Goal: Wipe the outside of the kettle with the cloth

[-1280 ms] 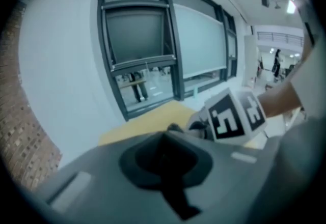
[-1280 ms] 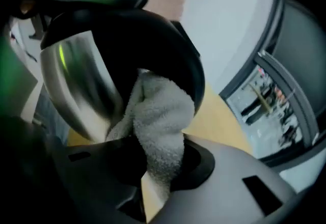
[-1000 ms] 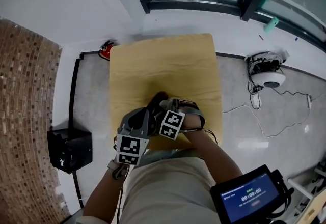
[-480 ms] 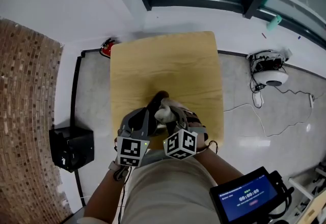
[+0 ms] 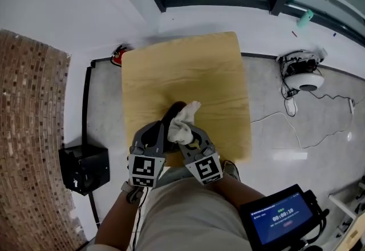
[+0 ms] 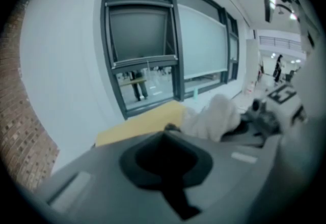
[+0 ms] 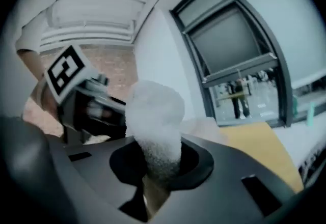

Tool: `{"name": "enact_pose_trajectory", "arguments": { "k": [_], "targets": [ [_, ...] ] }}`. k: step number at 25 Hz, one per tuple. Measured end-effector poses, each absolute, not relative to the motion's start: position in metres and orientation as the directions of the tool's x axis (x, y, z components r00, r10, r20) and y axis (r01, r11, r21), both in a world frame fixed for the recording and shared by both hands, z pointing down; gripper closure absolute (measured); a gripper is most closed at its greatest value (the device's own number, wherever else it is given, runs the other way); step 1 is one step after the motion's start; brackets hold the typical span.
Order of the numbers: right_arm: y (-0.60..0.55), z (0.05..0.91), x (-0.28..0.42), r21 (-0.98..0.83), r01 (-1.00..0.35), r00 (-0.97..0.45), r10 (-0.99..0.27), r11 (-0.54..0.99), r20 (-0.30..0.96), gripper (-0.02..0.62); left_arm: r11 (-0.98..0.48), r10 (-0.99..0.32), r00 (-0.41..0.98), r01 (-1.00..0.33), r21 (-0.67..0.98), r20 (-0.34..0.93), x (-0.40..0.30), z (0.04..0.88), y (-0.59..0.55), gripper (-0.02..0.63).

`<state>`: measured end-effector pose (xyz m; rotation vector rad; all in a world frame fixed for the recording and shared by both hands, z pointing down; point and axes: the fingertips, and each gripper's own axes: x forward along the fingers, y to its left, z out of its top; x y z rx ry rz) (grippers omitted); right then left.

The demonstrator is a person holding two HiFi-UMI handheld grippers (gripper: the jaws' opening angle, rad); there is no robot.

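Head view: a white cloth (image 5: 184,117) is pinched in the nearly closed jaws of the right gripper (image 5: 187,134) and is held over a dark shape, taken to be the kettle (image 5: 173,110), at the near edge of the table (image 5: 188,64). The left gripper (image 5: 161,130) is drawn together, and nothing is seen in its hollow. Wiping is judged under way; next the cloth must be pressed along the kettle's side. No brand is seen, and the digits on the screen (image 5: 279,218) cannot be read for certain.
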<state>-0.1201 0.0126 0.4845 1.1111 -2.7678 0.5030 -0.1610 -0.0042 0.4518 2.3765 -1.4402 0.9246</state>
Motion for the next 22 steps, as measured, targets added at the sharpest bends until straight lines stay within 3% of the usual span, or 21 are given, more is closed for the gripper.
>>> {"name": "enact_pose_trajectory", "arguments": {
  "k": [1,3,4,8,10,12,13,17,18,19,21,22],
  "targets": [
    [0.005,0.528,-0.108,-0.32,-0.732,-0.681,-0.646,0.601,0.344,0.515,-0.499,-0.722,0.325,-0.856,-0.135,0.61,-0.16,0.45,-0.004,0.617],
    [0.001,0.598,-0.089,-0.384,-0.78,-0.617,-0.508,0.494,0.6,0.515,-0.497,-0.725,0.321,-0.856,-0.14,0.61,-0.158,0.443,-0.001,0.617],
    [0.006,0.594,-0.087,-0.389,-0.774,-0.62,-0.474,0.5,0.625,0.515,-0.493,-0.727,0.314,-0.857,-0.146,0.61,-0.157,0.439,0.001,0.617],
    [0.029,0.49,-0.104,-0.355,-0.671,-0.741,-0.597,0.651,0.306,0.515,-0.495,-0.727,0.318,-0.857,-0.143,0.608,-0.157,0.441,0.0,0.617],
    [0.036,0.544,-0.097,-0.405,-0.716,-0.698,-0.57,0.569,0.434,0.515,-0.497,-0.724,0.32,-0.857,-0.139,0.611,-0.161,0.441,0.001,0.617],
    [0.043,0.611,-0.083,-0.479,-0.757,-0.647,-0.404,0.444,0.647,0.515,-0.498,-0.723,0.322,-0.856,-0.137,0.611,-0.158,0.437,0.001,0.617],
    [0.044,0.607,-0.082,-0.497,-0.748,-0.656,-0.373,0.441,0.656,0.514,-0.497,-0.724,0.32,-0.857,-0.14,0.61,-0.156,0.436,0.0,0.617],
    [0.043,0.487,-0.107,-0.487,-0.584,-0.81,-0.504,0.649,0.298,0.514,-0.49,-0.732,0.307,-0.857,-0.157,0.608,-0.159,0.439,-0.003,0.617],
    [0.043,0.502,-0.106,-0.468,-0.612,-0.791,-0.513,0.638,0.334,0.514,-0.491,-0.732,0.306,-0.856,-0.16,0.609,-0.16,0.442,-0.003,0.617],
    [0.044,0.538,-0.1,-0.458,-0.661,-0.749,-0.491,0.594,0.445,0.514,-0.497,-0.727,0.313,-0.854,-0.153,0.612,-0.159,0.444,-0.004,0.617],
    [0.058,0.615,-0.084,-0.495,-0.717,-0.673,-0.3,0.491,0.676,0.514,-0.525,-0.695,0.368,-0.847,-0.087,0.618,-0.155,0.447,-0.004,0.615],
    [0.067,0.63,-0.081,-0.519,-0.714,-0.664,-0.218,0.471,0.716,0.514,-0.524,-0.679,0.404,-0.852,-0.018,0.613,-0.157,0.447,-0.005,0.615]
  ]
}}
